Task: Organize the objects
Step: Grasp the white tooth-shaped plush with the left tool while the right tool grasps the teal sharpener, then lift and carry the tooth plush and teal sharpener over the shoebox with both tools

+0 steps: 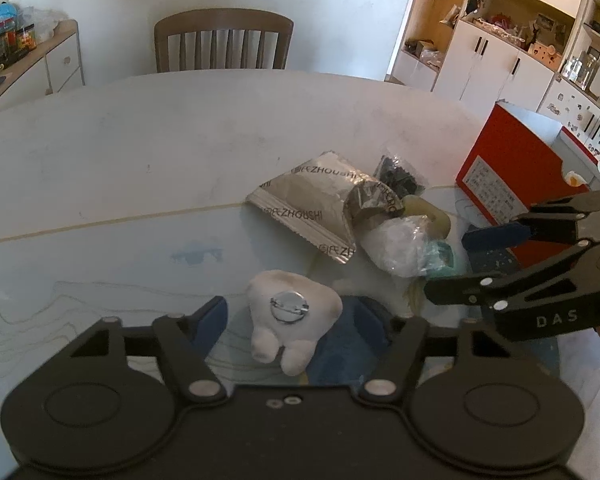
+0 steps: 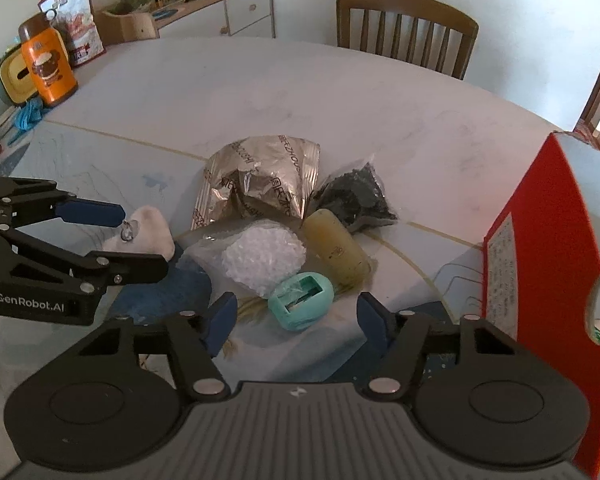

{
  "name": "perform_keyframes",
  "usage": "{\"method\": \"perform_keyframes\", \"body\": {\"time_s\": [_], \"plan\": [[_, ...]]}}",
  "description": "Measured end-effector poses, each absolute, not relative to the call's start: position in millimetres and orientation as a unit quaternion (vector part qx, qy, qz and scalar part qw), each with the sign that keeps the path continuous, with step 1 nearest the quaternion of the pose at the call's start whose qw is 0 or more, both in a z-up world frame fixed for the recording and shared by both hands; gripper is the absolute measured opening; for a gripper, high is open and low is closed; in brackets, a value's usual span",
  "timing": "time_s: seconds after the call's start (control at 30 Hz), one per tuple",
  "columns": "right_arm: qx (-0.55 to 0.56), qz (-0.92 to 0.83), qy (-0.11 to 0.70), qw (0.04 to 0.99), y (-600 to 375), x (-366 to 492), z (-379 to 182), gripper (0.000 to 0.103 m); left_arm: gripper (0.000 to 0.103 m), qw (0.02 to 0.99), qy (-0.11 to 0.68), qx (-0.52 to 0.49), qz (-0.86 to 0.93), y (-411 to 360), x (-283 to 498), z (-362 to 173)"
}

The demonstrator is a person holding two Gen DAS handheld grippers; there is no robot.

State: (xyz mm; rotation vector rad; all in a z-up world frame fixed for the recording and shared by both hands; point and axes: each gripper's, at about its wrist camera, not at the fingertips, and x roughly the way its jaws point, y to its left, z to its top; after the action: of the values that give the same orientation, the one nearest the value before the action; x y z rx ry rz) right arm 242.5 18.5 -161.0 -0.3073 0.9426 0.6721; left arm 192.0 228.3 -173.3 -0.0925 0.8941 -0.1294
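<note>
A white tooth-shaped plush with a round metal pin lies between the blue pads of my left gripper, which stands open around it without pressing on it. In the right wrist view the same plush shows between the left gripper's fingers. My right gripper is open just behind a teal plastic piece. The pile beyond holds a silver foil packet, a bag of white bits, a yellowish cylinder and a bag of black pieces. The right gripper hangs beside that pile.
A red box stands open at the right of the table. An orange flask and a green container sit at the far left. A wooden chair stands behind the table. Cabinets line the walls.
</note>
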Motion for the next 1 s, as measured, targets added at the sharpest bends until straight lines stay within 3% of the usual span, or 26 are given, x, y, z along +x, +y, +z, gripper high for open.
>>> {"method": "perform_keyframes", "body": {"time_s": [0.17,0.37,1.0], "plan": [[-0.150,0.318,0.447,0.823,21.2,245.9,-164.3,0.049,0.053,0.900,0.430,-0.043,-0.060,229.2,193.2,-174.3],[-0.161,0.319,0.445,0.821,24.8,244.2,-167.0,0.037,0.050,0.901,0.429,-0.036,-0.060,227.9,195.3,-173.6],[-0.110,0.306,0.449,0.832,-16.6,213.4,-138.3,0.036,0.046,0.899,0.423,-0.097,-0.055,229.6,165.5,-145.7]]}}
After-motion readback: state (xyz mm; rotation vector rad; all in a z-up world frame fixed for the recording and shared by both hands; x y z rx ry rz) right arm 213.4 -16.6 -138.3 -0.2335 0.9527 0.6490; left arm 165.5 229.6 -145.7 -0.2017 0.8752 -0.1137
